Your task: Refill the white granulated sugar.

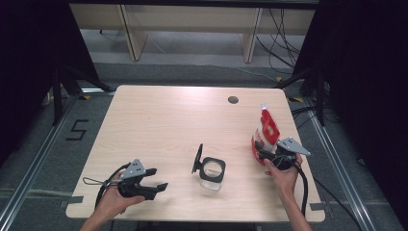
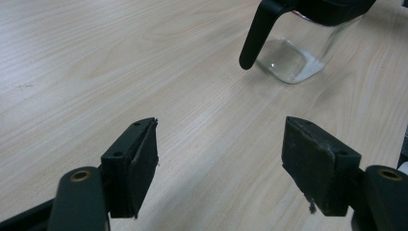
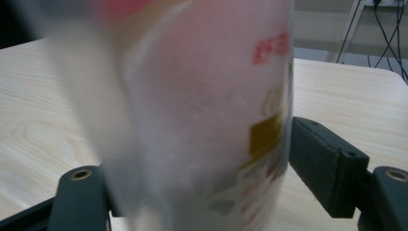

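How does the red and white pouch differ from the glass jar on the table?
The pouch is opaque, printed red and white; the jar is clear glass with a black rim. The pouch sits between the right gripper's jaws; the jar stands free, lid flipped open. Both are upright on the table.

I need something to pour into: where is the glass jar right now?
In the high view the glass jar stands near the table's front edge, about midway between the left tool and the right tool.
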`<state>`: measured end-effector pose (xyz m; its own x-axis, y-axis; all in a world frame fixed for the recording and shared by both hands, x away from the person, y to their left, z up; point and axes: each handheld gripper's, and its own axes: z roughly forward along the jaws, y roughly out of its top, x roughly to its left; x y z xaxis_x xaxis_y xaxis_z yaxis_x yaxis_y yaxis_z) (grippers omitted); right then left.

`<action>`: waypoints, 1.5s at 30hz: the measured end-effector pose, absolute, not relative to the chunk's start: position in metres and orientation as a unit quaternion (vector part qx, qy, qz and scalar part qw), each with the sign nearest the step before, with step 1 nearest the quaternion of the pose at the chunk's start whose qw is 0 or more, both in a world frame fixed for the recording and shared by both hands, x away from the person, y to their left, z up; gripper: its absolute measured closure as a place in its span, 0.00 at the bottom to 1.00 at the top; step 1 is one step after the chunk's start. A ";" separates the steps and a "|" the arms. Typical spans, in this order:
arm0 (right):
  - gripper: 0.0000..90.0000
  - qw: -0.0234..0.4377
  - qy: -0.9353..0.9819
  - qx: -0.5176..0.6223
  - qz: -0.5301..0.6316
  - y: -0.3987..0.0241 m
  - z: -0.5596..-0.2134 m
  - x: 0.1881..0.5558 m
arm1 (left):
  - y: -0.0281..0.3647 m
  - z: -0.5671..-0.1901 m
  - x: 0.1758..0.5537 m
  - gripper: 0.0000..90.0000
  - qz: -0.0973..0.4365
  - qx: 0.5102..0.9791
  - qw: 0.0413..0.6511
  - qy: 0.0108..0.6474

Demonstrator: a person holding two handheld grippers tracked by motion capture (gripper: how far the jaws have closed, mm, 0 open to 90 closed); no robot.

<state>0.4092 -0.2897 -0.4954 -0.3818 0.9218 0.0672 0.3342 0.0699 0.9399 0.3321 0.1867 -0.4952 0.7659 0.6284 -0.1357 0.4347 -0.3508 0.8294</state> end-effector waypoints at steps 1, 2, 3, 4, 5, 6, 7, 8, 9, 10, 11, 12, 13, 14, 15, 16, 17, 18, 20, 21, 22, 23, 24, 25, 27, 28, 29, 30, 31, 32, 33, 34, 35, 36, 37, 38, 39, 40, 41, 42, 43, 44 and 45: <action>0.31 0.297 0.668 0.470 0.494 -0.290 -0.495 0.409 | 0.186 -0.496 0.332 0.32 0.102 0.814 0.469 0.326; 0.29 0.299 0.657 0.474 0.503 -0.290 -0.497 0.410 | 0.184 -0.497 0.331 0.32 0.099 0.816 0.465 0.329; 0.29 0.299 0.657 0.474 0.503 -0.290 -0.497 0.410 | 0.184 -0.497 0.331 0.32 0.099 0.816 0.465 0.329; 0.28 0.304 0.664 0.474 0.492 -0.291 -0.496 0.409 | 0.184 -0.499 0.330 0.32 0.096 0.814 0.468 0.330; 0.28 0.308 0.664 0.475 0.488 -0.292 -0.497 0.409 | 0.183 -0.499 0.330 0.32 0.097 0.814 0.469 0.329; 0.29 0.306 0.660 0.473 0.497 -0.291 -0.498 0.410 | 0.184 -0.499 0.330 0.32 0.097 0.816 0.466 0.327; 0.29 0.319 0.659 0.476 0.488 -0.289 -0.499 0.409 | 0.185 -0.498 0.330 0.32 0.099 0.816 0.466 0.328; 0.29 0.319 0.659 0.476 0.488 -0.289 -0.499 0.409 | 0.186 -0.498 0.331 0.32 0.105 0.819 0.464 0.320; 0.31 0.323 0.652 0.480 0.490 -0.286 -0.500 0.406 | 0.185 -0.498 0.330 0.32 0.101 0.812 0.470 0.331; 0.31 0.323 0.652 0.480 0.490 -0.286 -0.500 0.406 | 0.185 -0.498 0.330 0.32 0.101 0.812 0.470 0.331; 0.31 0.336 0.661 0.469 0.479 -0.284 -0.501 0.406 | 0.185 -0.497 0.329 0.32 0.101 0.811 0.471 0.331; 0.31 0.351 0.660 0.457 0.483 -0.283 -0.502 0.407 | 0.186 -0.497 0.330 0.32 0.100 0.814 0.469 0.328; 0.31 0.351 0.660 0.457 0.483 -0.283 -0.502 0.407 | 0.186 -0.497 0.330 0.32 0.100 0.814 0.469 0.328; 0.31 0.355 0.657 0.459 0.481 -0.280 -0.502 0.405 | 0.186 -0.497 0.330 0.32 0.101 0.816 0.467 0.326; 0.28 0.357 0.662 0.454 0.478 -0.277 -0.502 0.404 | 0.185 -0.497 0.329 0.32 0.101 0.816 0.468 0.325; 0.28 0.357 0.662 0.454 0.478 -0.277 -0.502 0.404 | 0.185 -0.497 0.329 0.32 0.101 0.816 0.468 0.325; 0.29 0.361 0.663 0.455 0.473 -0.275 -0.502 0.404 | 0.185 -0.498 0.329 0.32 0.099 0.815 0.468 0.327; 0.29 0.366 0.658 0.460 0.471 -0.273 -0.503 0.402 | 0.185 -0.498 0.329 0.32 0.100 0.815 0.468 0.326; 0.29 0.365 0.658 0.461 0.471 -0.273 -0.503 0.402 | 0.186 -0.497 0.330 0.32 0.103 0.818 0.466 0.320; 0.30 0.367 0.658 0.460 0.470 -0.274 -0.506 0.403 | 0.187 -0.496 0.330 0.32 0.106 0.822 0.460 0.317; 0.31 0.370 0.657 0.461 0.468 -0.275 -0.507 0.404 | 0.187 -0.496 0.330 0.32 0.105 0.821 0.461 0.320; 0.31 0.368 0.652 0.466 0.472 -0.275 -0.508 0.404 | 0.185 -0.497 0.329 0.32 0.100 0.811 0.474 0.329; 0.31 0.367 0.654 0.464 0.471 -0.276 -0.509 0.404 | 0.185 -0.497 0.330 0.32 0.102 0.815 0.472 0.320; 0.31 0.365 0.653 0.467 0.472 -0.275 -0.509 0.404 | 0.185 -0.497 0.330 0.32 0.102 0.815 0.472 0.320; 0.30 0.366 0.651 0.466 0.474 -0.275 -0.510 0.404 | 0.185 -0.498 0.330 0.32 0.101 0.815 0.469 0.325; 0.30 0.369 0.655 0.462 0.470 -0.275 -0.511 0.404 | 0.185 -0.498 0.330 0.32 0.102 0.816 0.467 0.324; 0.30 0.364 0.649 0.472 0.474 -0.275 -0.512 0.404 | 0.184 -0.498 0.330 0.32 0.101 0.814 0.471 0.325; 0.30 0.363 0.642 0.481 0.474 -0.274 -0.513 0.404 | 0.185 -0.498 0.330 0.32 0.103 0.818 0.467 0.321; 0.30 0.368 0.644 0.476 0.472 -0.276 -0.514 0.405 | 0.185 -0.498 0.330 0.32 0.105 0.818 0.467 0.318; 0.30 0.371 0.638 0.476 0.479 -0.275 -0.515 0.407 | 0.184 -0.499 0.330 0.32 0.102 0.817 0.468 0.321; 0.30 0.371 0.638 0.476 0.479 -0.275 -0.515 0.407 | 0.184 -0.499 0.330 0.32 0.102 0.817 0.468 0.321; 0.30 0.364 0.632 0.488 0.480 -0.274 -0.515 0.406 | 0.183 -0.499 0.329 0.32 0.100 0.814 0.471 0.327; 0.29 0.375 0.630 0.489 0.473 -0.276 -0.515 0.407 | 0.185 -0.498 0.330 0.32 0.103 0.819 0.467 0.318; 0.29 0.375 0.630 0.489 0.473 -0.276 -0.515 0.407 | 0.185 -0.498 0.330 0.32 0.103 0.819 0.467 0.318; 0.28 0.378 0.622 0.495 0.476 -0.276 -0.515 0.408 | 0.185 -0.498 0.330 0.32 0.101 0.819 0.466 0.320; 0.28 0.378 0.622 0.495 0.476 -0.276 -0.515 0.408 | 0.184 -0.499 0.330 0.32 0.097 0.816 0.468 0.326; 0.29 0.382 0.624 0.488 0.476 -0.277 -0.515 0.409 | 0.183 -0.500 0.330 0.32 0.097 0.814 0.469 0.328; 0.29 0.373 0.621 0.494 0.481 -0.274 -0.515 0.408 | 0.183 -0.500 0.329 0.32 0.097 0.815 0.469 0.327; 0.29 0.377 0.622 0.491 0.480 -0.275 -0.515 0.408 | 0.183 -0.499 0.329 0.32 0.098 0.816 0.467 0.326; 0.28 0.380 0.626 0.485 0.478 -0.276 -0.515 0.409 | 0.183 -0.499 0.330 0.32 0.102 0.817 0.468 0.320; 0.26 0.386 0.622 0.484 0.480 -0.275 -0.516 0.409 | 0.183 -0.499 0.330 0.32 0.102 0.818 0.466 0.322; 0.25 0.384 0.625 0.482 0.480 -0.276 -0.515 0.408 | 0.184 -0.499 0.330 0.32 0.099 0.819 0.466 0.319; 0.25 0.382 0.622 0.488 0.479 -0.275 -0.515 0.407 | 0.183 -0.499 0.330 0.32 0.101 0.817 0.468 0.321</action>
